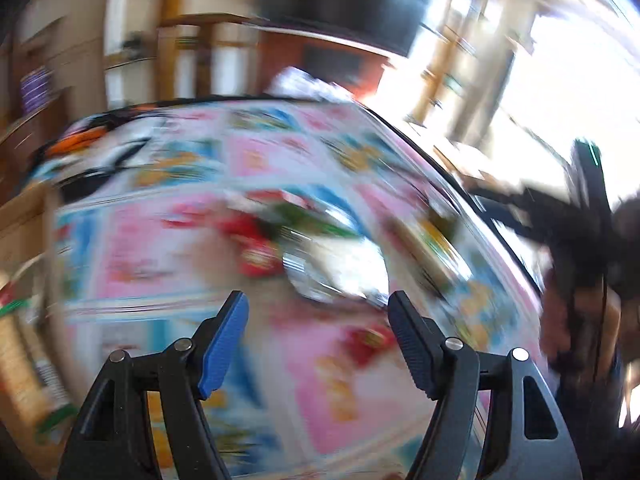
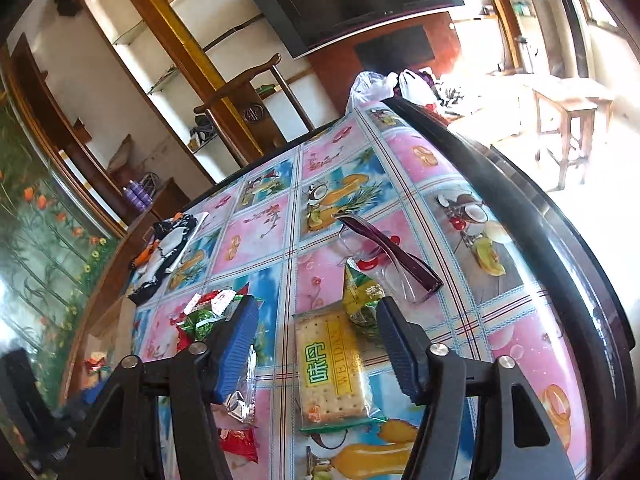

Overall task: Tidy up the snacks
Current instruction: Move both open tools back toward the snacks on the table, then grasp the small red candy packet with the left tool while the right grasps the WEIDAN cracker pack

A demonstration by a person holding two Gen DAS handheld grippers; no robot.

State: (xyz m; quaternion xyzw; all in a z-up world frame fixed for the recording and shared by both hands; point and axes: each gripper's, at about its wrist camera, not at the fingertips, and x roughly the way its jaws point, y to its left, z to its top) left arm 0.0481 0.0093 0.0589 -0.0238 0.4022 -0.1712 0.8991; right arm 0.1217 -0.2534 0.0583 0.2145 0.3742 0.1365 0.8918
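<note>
Snacks lie loose on the table [image 2: 532, 216], which wears a glossy fruit-print cloth; in the right wrist view a cracker pack [image 2: 332, 364] sits at lower centre, lengthwise between the two fingers of the right gripper [image 2: 316, 344]. Its jaws stand part open with nothing between the pads, and the pack looks to rest on the cloth below them, so I judge this as a lining-up for a pick, not a grip. A green packet [image 2: 362, 296] lies just beyond the crackers, partly under the glasses [image 2: 396, 256], whose purple arm crosses it; that overlap would make the packet awkward to lift first. At left centre a cluster of red and green sweets [image 2: 204, 316] sits beside the left finger, a clear wrapper [image 2: 244, 392] below it, and a red packet [image 2: 240, 444] near the bottom edge. A dark patterned item [image 2: 168, 248] lies further back at left, apart from the food. The left wrist view is heavily smeared: the left gripper [image 1: 318, 344] shows wide, empty jaws above the cloth, with a red blur and a shiny wrapper [image 1: 340, 268] at frame centre, too blurred to identify. No container for the snacks is visible.
</note>
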